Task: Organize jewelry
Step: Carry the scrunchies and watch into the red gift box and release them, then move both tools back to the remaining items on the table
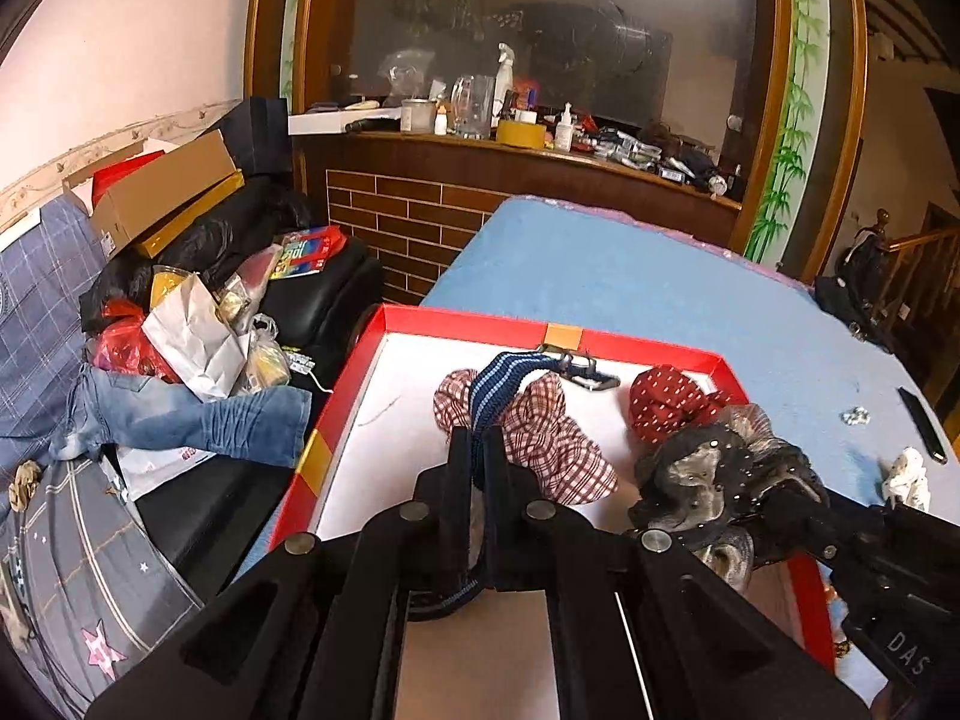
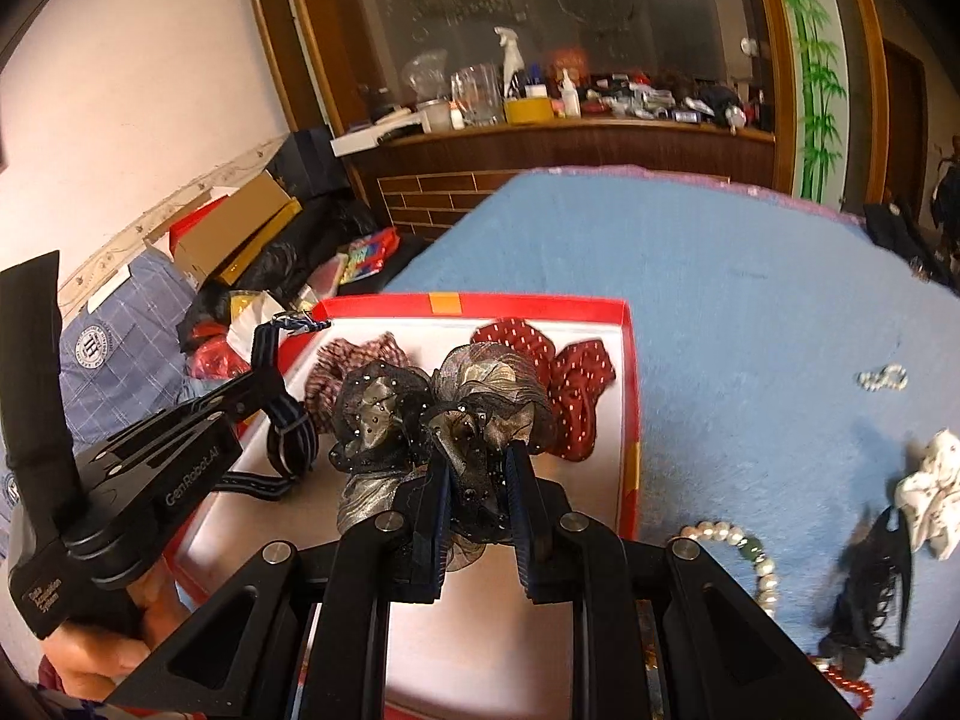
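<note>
- Over the red tray (image 1: 654, 345), both grippers: left gripper (image 1: 479, 450) pinched nearly shut on a blue striped strap (image 1: 510, 372), right gripper (image 2: 477, 480) clamped part-way on a black-and-silver scrunchie (image 2: 420, 402).
- Seen from the left wrist view: strap running away from the fingertips along the gripper's own line, metal buckle (image 1: 579, 367) at the far end near the tray's back wall, the slack end looping down under the jaws.
- Lies across the checked scrunchie (image 1: 540, 432), so a straight drop probably lands the strap on top of that one, not on bare white floor.
- Bare floor open to the left of the checked scrunchie, toward the tray's left wall; a judgement only: a shift that way looks the cleaner placement.
- Seen from the right wrist view: black-and-silver scrunchie bunched ahead of and above the fingers, hanging over the tray's middle, between the checked scrunchie (image 2: 354, 360) on its left and the red dotted scrunchie (image 2: 570, 378) on its right.
- Left gripper (image 2: 270, 354) sits just beside it on the left, strap coil dangling near the ruffles; snagging between the two loads looks possible if both lower together.
- Outside the tray, on the blue cloth (image 2: 720, 276) to the right: pearl bracelet (image 2: 750, 552), white scrunchie (image 2: 933, 492), black clip (image 2: 870, 588), small sparkly piece (image 2: 882, 378); all nearer the right hand than the left.
- Cannot tell whether either load touches the tray floor yet.
</note>
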Demonstrator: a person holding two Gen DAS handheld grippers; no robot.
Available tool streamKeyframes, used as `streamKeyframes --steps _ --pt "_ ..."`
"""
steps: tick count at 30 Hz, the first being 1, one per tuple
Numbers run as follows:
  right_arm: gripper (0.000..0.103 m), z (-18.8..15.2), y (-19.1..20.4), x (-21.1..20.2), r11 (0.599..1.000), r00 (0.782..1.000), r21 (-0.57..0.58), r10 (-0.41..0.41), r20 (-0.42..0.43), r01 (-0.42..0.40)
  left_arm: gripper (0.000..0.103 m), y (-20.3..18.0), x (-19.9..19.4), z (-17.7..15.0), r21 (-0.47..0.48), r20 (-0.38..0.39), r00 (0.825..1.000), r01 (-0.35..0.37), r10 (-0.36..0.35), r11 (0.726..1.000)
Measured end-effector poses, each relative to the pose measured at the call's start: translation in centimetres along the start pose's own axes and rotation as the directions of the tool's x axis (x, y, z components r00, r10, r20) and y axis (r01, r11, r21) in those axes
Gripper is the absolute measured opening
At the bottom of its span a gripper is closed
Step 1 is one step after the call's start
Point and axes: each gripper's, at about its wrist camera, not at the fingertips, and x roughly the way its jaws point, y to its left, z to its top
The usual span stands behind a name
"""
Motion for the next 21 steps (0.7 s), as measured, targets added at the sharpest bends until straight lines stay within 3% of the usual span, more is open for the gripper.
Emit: streamKeyframes --steps 5,7,10,11,14,21 --pt "0.022 -0.2 -0.5 1.5 1.000 0.999 0.021 0.023 -0.024 -0.023 0.004 -0.8 0.1 -0.1 0.043 0.025 1.000 -0.013 0.012 0.999" --pt "0.031 -0.1 -0.5 1.7 0.999 0.999 0.014 0.029 -0.027 -0.029 0.004 -1.1 0.1 -0.2 0.057 0.030 0.999 -0.013 0.012 0.998" --pt "0.036 -0.2 -0.7 1.7 1.000 0.999 0.010 0.026 -0.026 -0.026 0.005 -1.2 0.1 -0.1 0.065 0.038 0.999 -0.008 0.006 0.998" --pt "0.037 -0.2 -0.8 1.7 0.999 0.999 0.016 0.034 -0.029 -0.034 0.010 -1.2 0.0 -0.1 0.063 0.039 0.999 -0.007 0.004 0.998" --pt "0.046 -0.3 -1.1 1.2 0.998 0.999 0.031 0.048 -0.023 -0.047 0.047 -0.9 -0.5 -0.1 0.043 0.065 0.998 0.001 -0.004 0.999" --pt "0.051 -0.4 -1.6 -1.6 0.996 0.997 0.059 0.062 0.044 -0.064 0.055 -1.6 -2.3 -0.2 0.063 0.153 0.988 0.022 -0.031 0.998"
